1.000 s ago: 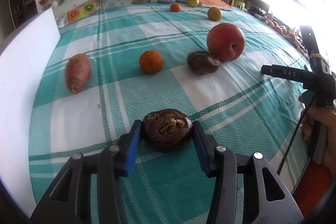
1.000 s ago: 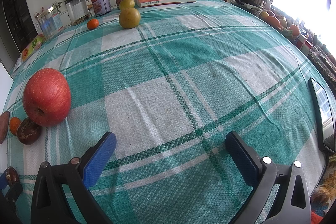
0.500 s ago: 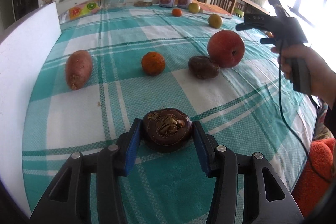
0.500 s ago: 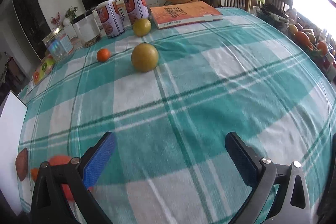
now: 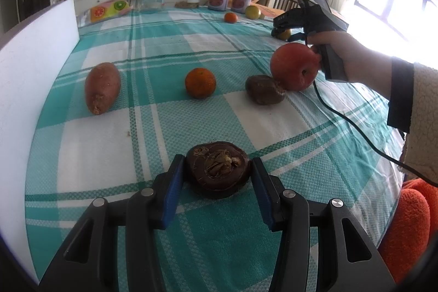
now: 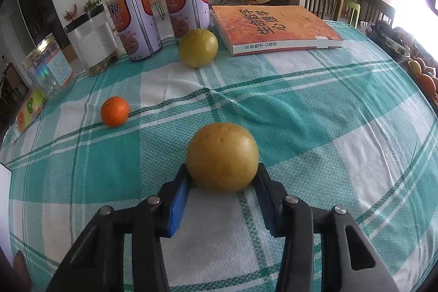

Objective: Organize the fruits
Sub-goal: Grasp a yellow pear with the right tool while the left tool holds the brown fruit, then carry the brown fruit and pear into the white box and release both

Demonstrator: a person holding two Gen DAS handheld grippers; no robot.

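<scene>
My left gripper (image 5: pixel 217 174) is shut on a dark brown mangosteen (image 5: pixel 218 168), low over the checked tablecloth (image 5: pixel 169 45). Beyond it lie a sweet potato (image 5: pixel 101 87), an orange (image 5: pixel 200 82), a dark brown fruit (image 5: pixel 264 89) and a red apple (image 5: pixel 294 66). My right gripper (image 6: pixel 222 178) is closed around a yellow-brown pear (image 6: pixel 222 156) that rests on the cloth; it also shows in the left wrist view (image 5: pixel 287 30), far right. A second yellow pear (image 6: pixel 198 47) and a small orange (image 6: pixel 115 111) lie further back.
Two printed cans (image 6: pixel 134 26), a plastic jar (image 6: pixel 93 43), a clear jar (image 6: pixel 45 64) and an orange book (image 6: pixel 273 28) stand at the far edge. A white board (image 5: pixel 30 67) runs along the left side. The right gripper's cable (image 5: pixel 356 127) trails over the cloth.
My right gripper has moved far across the table to the yellow-brown pear and closed from wide open onto it. My left gripper still holds the mangosteen in place.
</scene>
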